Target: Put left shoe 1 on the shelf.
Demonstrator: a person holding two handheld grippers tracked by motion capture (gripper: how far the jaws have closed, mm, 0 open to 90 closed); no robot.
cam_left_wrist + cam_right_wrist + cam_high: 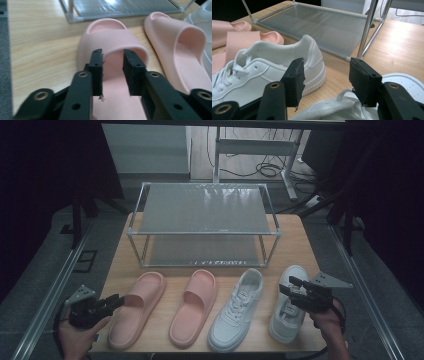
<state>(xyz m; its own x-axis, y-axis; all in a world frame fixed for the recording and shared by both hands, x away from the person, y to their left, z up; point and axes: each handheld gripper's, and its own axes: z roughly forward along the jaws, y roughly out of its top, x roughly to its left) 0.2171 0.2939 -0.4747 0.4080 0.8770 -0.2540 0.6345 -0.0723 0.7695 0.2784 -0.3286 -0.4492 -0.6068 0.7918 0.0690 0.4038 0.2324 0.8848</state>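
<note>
Four shoes lie in a row on the wooden table [295, 245] in front of a metal two-shelf rack [205, 233]. From the left they are a pink slide [135, 310], a second pink slide [195, 307], a white sneaker [237, 310] and another white sneaker [282, 320]. My left gripper [117, 300] is open at the left slide's outer side. In the left gripper view its jaws [113, 53] hover just above that slide's [110, 32] strap. My right gripper [289, 285] is open over the right sneaker's [404, 78] laces. The left sneaker's [262, 72] heel lies ahead of it [327, 65].
Both rack shelves are bare; a rack post [367, 25] stands close ahead of my right gripper. Bare table wood runs along the rack's left and right sides. Metal rails edge the table on both sides, and cables lie on the floor behind.
</note>
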